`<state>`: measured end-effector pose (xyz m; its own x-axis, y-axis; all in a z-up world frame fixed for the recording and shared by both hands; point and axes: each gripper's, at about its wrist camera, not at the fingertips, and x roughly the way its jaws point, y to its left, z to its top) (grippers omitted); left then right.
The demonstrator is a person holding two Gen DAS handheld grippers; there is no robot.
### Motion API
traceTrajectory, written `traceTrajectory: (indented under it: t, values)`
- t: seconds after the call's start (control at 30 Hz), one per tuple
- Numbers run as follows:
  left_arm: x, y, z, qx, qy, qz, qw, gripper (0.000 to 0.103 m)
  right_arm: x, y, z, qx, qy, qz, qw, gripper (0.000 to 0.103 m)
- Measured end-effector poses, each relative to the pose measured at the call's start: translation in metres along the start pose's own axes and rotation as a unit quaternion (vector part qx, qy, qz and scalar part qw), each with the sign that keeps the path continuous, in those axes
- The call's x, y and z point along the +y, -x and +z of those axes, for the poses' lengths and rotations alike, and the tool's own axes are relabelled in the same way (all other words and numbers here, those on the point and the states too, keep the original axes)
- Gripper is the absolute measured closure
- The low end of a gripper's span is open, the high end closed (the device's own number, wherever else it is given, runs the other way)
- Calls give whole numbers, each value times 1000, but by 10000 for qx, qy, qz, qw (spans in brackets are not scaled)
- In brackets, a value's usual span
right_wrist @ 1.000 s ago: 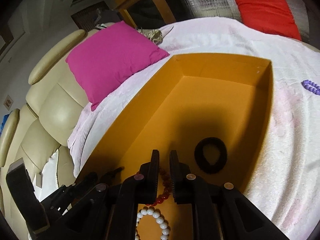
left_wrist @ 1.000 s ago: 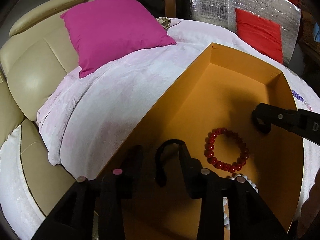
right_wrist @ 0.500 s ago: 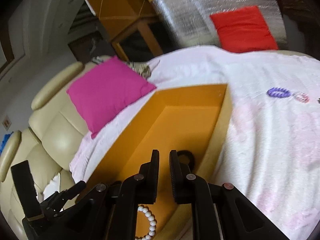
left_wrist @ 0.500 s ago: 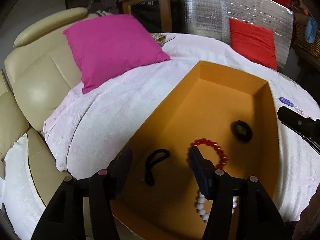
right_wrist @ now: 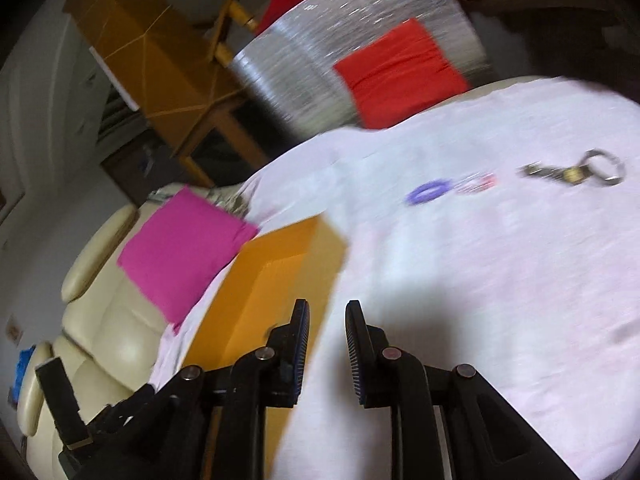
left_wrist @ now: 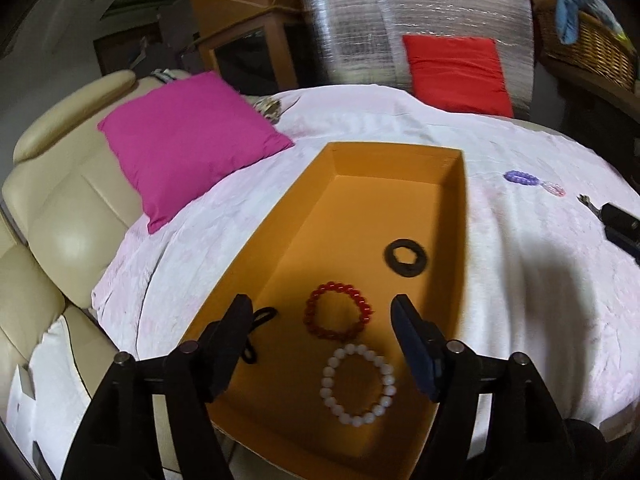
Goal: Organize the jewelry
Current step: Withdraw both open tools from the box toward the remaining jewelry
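My left gripper [left_wrist: 322,312] opening, empty, over orange box [left_wrist: 400,168] holding red bracelet [left_wrist: 337,311]. My right gripper [right_wrist: 326,316] opening, empty, above pink blanket [right_wrist: 480,280].

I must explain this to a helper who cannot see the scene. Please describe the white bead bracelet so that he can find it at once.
Find the long open orange cardboard box on the pale pink blanket. Inside it, at the nearest end, lies the white round-bead bracelet. Beside it is a red bead bracelet; the other two rings are black, so it is the only white one.
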<state>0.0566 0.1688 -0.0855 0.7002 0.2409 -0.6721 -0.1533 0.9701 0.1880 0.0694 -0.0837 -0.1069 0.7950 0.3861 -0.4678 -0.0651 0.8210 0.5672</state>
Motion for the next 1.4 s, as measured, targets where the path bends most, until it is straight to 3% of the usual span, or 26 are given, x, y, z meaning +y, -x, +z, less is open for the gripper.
traceTrajectory:
  t: [0.13,0.33,0.47,0.67,0.77,0.9,1.03,1.2,1.4]
  values:
    - [-24,10,3,-32,-279,-17,9996,28,-40,26,19,-176,-81,-396,9990,56]
    - [-68,19,8,-37,-842,-55,9964,28,-107,49,51,-53,130,-1186,9928,56]
    - [-106,24,22,-35,-1221,-278,9921,28,-159,48,72,384,-92,-1585,9866,55]
    - [-172,9,62,32,-1359,-962,9860,22,-221,49,89,713,-640,-1575,9829,51]
    - [-204,-13,69,245,-1287,-1276,9831,22,-231,41,99,923,-427,-1607,9817,51]
    - [-232,-49,72,664,-837,-1594,9814,22,-241,27,115,992,-151,-1497,9836,50]
    - [-254,-73,74,831,-580,-1579,9822,22,-241,10,124,995,491,-1345,9847,31]
    - [-267,-94,84,814,-304,-1579,9836,22,-240,-13,121,1228,1413,-1238,9745,30]
    - [-275,-111,90,808,-177,-1668,9825,22,-248,-27,127,1065,1752,-1237,9709,21]
